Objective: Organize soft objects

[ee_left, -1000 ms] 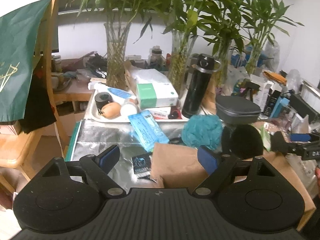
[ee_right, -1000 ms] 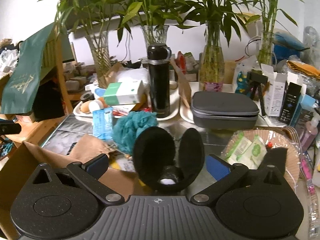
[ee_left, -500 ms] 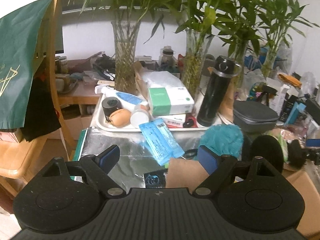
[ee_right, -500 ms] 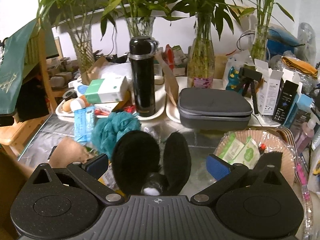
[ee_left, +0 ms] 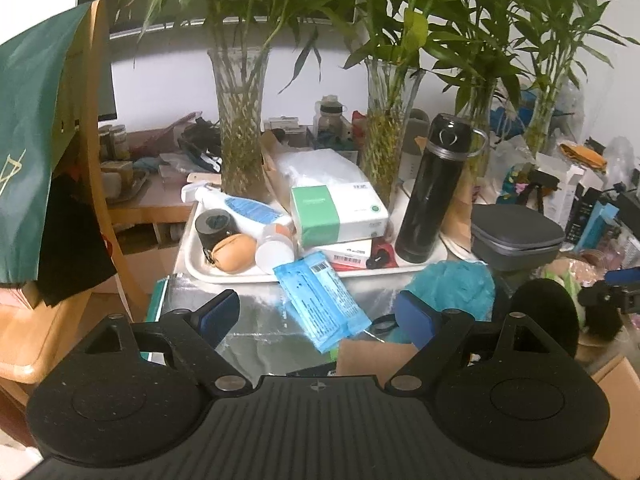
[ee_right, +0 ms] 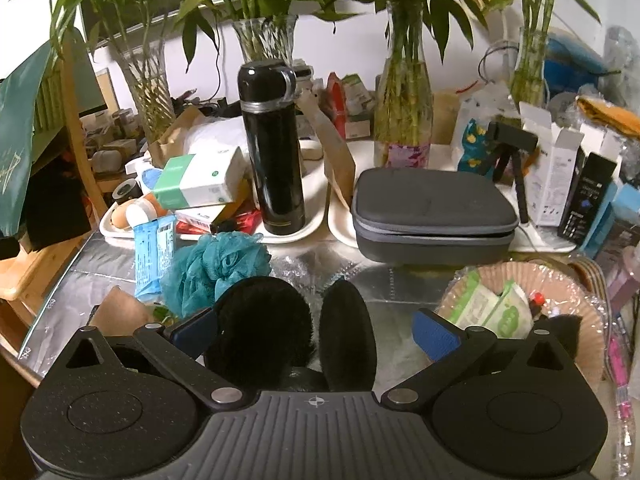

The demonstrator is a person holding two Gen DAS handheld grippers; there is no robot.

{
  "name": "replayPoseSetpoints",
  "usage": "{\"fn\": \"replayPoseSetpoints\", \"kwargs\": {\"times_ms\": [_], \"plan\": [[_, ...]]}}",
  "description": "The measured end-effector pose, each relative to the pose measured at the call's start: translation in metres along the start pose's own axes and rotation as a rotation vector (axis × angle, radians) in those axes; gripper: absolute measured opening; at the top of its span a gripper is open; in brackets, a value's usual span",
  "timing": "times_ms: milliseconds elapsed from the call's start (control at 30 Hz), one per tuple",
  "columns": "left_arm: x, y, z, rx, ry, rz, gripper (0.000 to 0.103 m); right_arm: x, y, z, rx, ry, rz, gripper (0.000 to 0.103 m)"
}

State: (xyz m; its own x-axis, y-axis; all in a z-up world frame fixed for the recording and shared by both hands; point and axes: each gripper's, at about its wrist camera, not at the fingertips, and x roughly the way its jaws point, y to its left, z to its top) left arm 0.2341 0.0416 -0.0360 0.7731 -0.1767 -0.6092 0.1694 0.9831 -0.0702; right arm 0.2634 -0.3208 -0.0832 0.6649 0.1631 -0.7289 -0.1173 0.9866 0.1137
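Note:
Black furry earmuffs [ee_right: 260, 320] lie on the foil-covered table between the fingers of my right gripper [ee_right: 316, 334], which is open. Its left pad is next to the left cup and its right pad stands apart from the right cup. A teal mesh bath puff [ee_right: 220, 264] sits just behind the earmuffs. My left gripper [ee_left: 318, 318] hangs open over a blue packet [ee_left: 320, 300], holding nothing. In the left wrist view the bath puff [ee_left: 452, 288] is beyond the right finger and the earmuffs [ee_left: 544, 312] further right.
A white tray [ee_left: 188, 256] holds a tissue box, a tan pouch and small bottles. A black flask [ee_right: 272, 152], a grey zip case [ee_right: 432, 208] and glass vases stand behind. A paper basket [ee_right: 588, 304] with green wipes sits right. A wooden chair [ee_left: 100, 184] stands left.
My right gripper has moved forward over the earmuffs, which now sit deeper between its fingers. My left gripper has shifted left and closer to the tray. Both stay open.

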Motion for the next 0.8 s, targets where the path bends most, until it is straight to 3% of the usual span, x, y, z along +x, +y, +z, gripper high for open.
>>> {"fn": "replayPoseSetpoints", "kwargs": {"times_ms": [333, 500, 800], "plan": [[-0.004, 0.006, -0.003, 0.012, 0.03, 0.017, 0.086, 0.035, -0.014, 0.001, 0.076, 0.1, 0.021, 0.102], [0.0, 0.007, -0.003, 0.01, 0.061, 0.014, 0.086, 0.055, -0.015, -0.003, 0.073, 0.17, -0.021, 0.092], [0.003, 0.007, -0.004, -0.022, 0.1, -0.032, 0.086, 0.074, -0.035, -0.025, 0.268, 0.324, 0.021, 0.083]]}}
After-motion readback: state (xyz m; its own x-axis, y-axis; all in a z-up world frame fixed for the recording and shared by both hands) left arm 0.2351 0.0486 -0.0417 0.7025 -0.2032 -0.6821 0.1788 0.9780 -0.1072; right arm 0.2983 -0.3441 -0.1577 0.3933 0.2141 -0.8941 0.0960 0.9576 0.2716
